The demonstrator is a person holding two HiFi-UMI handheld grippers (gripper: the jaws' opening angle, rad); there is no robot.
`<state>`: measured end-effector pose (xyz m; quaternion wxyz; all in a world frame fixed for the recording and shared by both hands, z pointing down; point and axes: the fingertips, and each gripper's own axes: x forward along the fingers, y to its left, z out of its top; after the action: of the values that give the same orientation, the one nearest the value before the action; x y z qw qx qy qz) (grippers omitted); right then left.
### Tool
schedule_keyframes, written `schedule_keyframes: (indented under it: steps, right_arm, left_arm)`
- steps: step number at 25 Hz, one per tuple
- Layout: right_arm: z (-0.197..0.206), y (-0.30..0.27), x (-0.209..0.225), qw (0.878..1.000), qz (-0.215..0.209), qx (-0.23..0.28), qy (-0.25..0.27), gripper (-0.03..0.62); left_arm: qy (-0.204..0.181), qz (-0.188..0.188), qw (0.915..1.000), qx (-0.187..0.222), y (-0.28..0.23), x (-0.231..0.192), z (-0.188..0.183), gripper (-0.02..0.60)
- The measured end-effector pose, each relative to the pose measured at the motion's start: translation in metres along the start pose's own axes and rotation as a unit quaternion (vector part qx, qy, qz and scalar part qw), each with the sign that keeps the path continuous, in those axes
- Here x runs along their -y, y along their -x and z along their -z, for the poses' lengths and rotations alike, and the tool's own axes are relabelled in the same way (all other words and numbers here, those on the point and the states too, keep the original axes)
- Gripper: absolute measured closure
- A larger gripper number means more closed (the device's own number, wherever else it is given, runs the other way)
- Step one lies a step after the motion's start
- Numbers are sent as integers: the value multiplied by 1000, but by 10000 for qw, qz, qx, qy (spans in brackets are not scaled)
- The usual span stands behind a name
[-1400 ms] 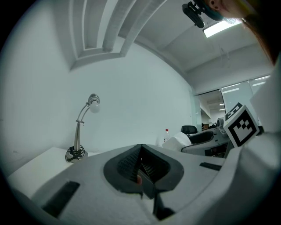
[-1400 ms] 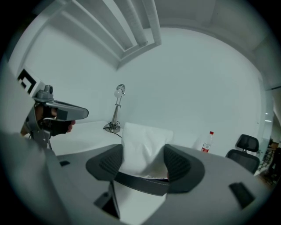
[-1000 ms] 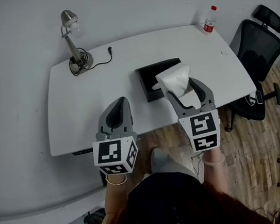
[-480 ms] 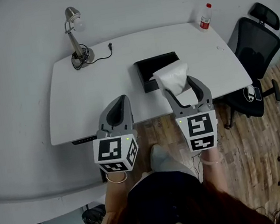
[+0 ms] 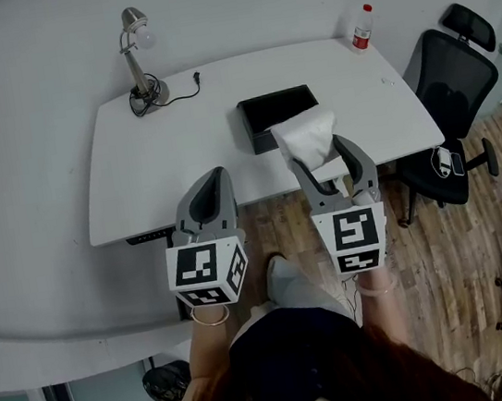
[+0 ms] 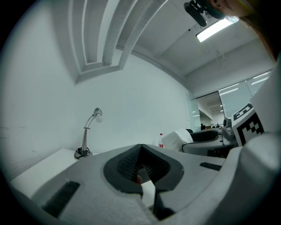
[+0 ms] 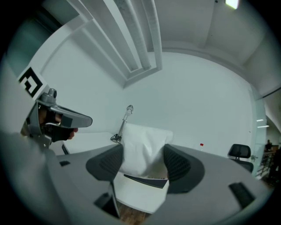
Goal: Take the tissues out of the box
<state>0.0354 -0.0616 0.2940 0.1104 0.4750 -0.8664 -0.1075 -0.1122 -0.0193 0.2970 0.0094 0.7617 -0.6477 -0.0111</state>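
One white bundle of tissues [image 5: 309, 138] is in play, and it is sitting between the jaws of the right gripper [image 5: 319, 152]. In the right gripper view the jaws are standing wide with the soft white bundle [image 7: 142, 147] filling the gap, a dark ribbed pad pressing into it on each side. From the head view, the bundle is hanging over the near right corner of the one black box [image 5: 279, 107], whose open top is showing a dark inside.

The box is lying on the single white table [image 5: 161, 162], roughly at its middle and towards the near edge.

Over to the left gripper [image 5: 213, 177]: it is hovering at the table's near edge, well apart from the box. In its own view the left gripper [image 6: 141, 151] is showing its two jaws pressed together at the tips, and I am seeing nothing between them.

Two grippers, then, each one carrying its marker cube.

Further out, one desk lamp [image 5: 138, 58] is standing at the far left corner, its cable trailing to a loose plug [image 5: 196, 77]. One red-capped bottle [image 5: 361, 29] is standing at the far right corner. One black office chair [image 5: 454, 90] is waiting by the table's right end, on the wooden floor [image 5: 455, 248].
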Motion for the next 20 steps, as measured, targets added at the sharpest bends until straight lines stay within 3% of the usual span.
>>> schedule_keyframes:
  steps: [20]
  right_arm:
    - [-13, 47, 1, 9991, 208, 358, -68, 284]
  left_arm:
    - [32, 48, 9999, 93, 34, 31, -5, 560]
